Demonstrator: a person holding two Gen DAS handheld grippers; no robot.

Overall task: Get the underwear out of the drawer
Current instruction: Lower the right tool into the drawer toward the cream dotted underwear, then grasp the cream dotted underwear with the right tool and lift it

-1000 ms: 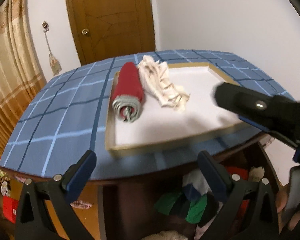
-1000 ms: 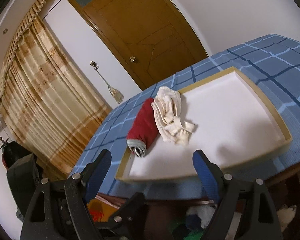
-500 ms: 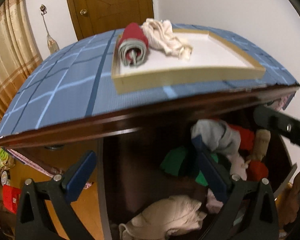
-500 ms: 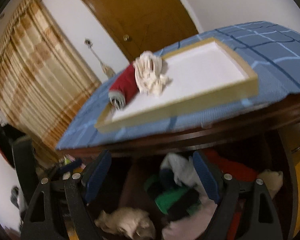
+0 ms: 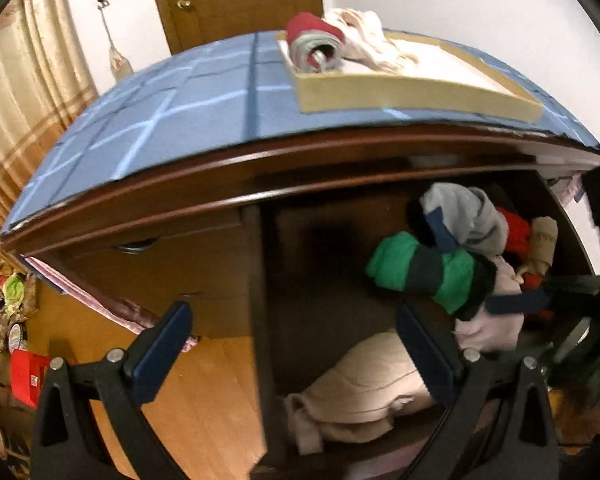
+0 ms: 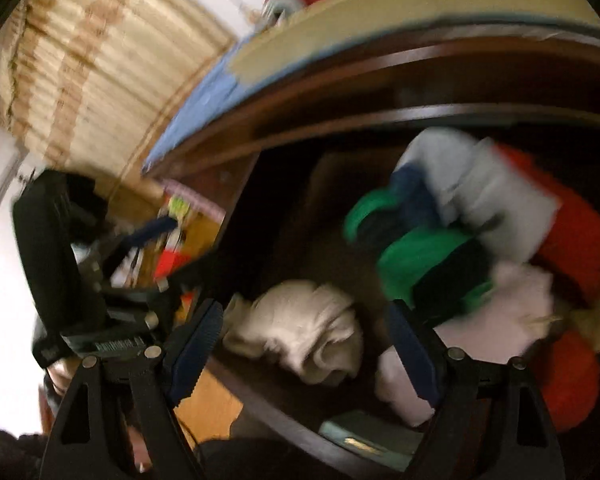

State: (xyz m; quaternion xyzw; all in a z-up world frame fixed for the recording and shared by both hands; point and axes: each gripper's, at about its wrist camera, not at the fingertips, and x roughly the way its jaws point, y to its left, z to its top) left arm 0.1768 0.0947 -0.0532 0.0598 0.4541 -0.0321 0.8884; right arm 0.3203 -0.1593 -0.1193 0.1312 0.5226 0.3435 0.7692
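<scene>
Hovering over the drawer (image 6: pixel 284 412), right gripper (image 6: pixel 304 356) spread wide, apparently empty, left gripper (image 5: pixel 292 344) likewise spread.

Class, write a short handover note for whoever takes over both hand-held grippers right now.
Left hand-held gripper: open, empty, pointing into the open drawer.
Right hand-held gripper: open, empty, over the cream bundle.
Done: red roll and a cream piece lie in the tray on top.
Left: green-and-black roll, grey, red and pale pieces remain in the drawer.
</scene>
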